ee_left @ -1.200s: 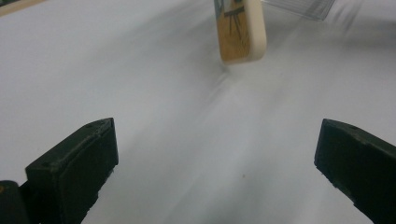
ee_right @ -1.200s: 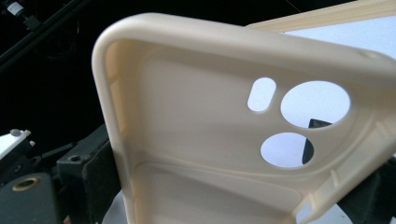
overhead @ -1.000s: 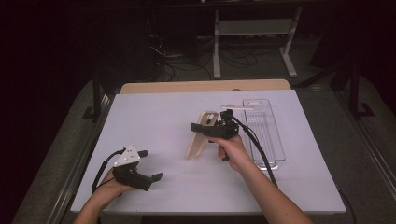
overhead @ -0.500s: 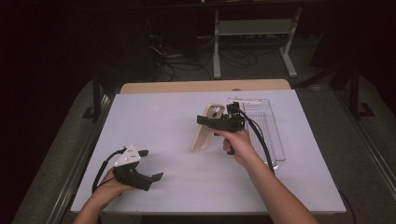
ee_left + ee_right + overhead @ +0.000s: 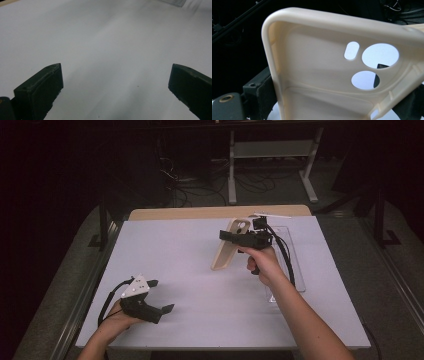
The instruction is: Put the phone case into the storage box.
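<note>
The right gripper (image 5: 235, 236) is clamped across the upper part of a cream soft-plastic phone case (image 5: 227, 251), held tilted above the white worktop (image 5: 180, 250) near its far right. The left gripper (image 5: 160, 296) rests wide open and empty at the worktop's near left corner.

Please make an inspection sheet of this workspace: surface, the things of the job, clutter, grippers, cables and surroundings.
Surface: white table top, bare in its middle; a wooden edge shows at the far side.
Job's things: beige phone case, held tilted above the table; its inside and camera holes face the right gripper view.
Clutter: clear plastic tray at the right of the table; a thin white strip at the far edge.
Grippers: right gripper shut on the phone case; left gripper open, low at the near left.
Cables: one black cable trails from the right gripper, another from the left.
Surroundings: dark room, metal stand and loose floor wires behind.
</note>
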Action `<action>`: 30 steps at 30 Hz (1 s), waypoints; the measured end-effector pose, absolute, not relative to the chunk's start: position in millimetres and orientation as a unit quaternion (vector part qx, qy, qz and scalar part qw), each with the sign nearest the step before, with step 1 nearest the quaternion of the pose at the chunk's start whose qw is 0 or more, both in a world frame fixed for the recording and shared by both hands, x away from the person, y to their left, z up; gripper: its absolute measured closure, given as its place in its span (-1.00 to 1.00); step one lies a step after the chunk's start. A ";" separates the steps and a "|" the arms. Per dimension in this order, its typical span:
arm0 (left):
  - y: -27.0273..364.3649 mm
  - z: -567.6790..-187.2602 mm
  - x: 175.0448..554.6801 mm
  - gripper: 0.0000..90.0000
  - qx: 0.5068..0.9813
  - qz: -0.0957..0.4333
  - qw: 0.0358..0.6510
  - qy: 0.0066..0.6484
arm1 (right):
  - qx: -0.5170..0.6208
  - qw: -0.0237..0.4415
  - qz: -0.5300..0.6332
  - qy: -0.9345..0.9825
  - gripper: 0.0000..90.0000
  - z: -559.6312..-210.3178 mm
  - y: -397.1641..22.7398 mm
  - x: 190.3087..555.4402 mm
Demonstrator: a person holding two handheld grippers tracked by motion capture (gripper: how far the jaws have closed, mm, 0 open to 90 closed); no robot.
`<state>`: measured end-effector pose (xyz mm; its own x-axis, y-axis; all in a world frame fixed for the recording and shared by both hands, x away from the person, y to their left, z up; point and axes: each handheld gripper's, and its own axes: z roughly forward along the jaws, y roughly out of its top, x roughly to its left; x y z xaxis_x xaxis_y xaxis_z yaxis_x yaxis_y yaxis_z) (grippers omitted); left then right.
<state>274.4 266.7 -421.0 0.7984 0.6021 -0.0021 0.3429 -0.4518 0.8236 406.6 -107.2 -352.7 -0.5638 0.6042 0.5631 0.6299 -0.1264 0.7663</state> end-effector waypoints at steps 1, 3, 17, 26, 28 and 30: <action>266.5 -420.9 274.5 -1.00 0.840 0.148 0.441 0.279 | -0.468 0.009 -0.588 -0.660 -0.81 -351.5 -108.5 407.3; 265.8 -421.2 274.0 -1.00 0.840 0.145 0.441 0.281 | -0.471 0.007 -0.584 -0.661 -0.81 -350.1 -111.9 408.8; 265.3 -420.0 273.0 -1.00 0.836 0.154 0.443 0.285 | -0.502 -0.016 -0.578 -0.643 -0.81 -332.2 -142.8 424.4; 268.8 -418.7 274.6 -1.00 0.835 0.160 0.441 0.287 | -0.521 -0.039 -0.571 -0.632 -0.80 -322.5 -169.2 431.8; 267.0 -418.9 274.0 -1.00 0.834 0.157 0.444 0.287 | -0.526 -0.047 -0.565 -0.634 -0.80 -320.3 -174.5 433.7; 266.2 -418.5 273.6 -1.00 0.836 0.157 0.441 0.285 | -0.530 -0.053 -0.558 -0.636 -0.80 -317.2 -179.4 435.1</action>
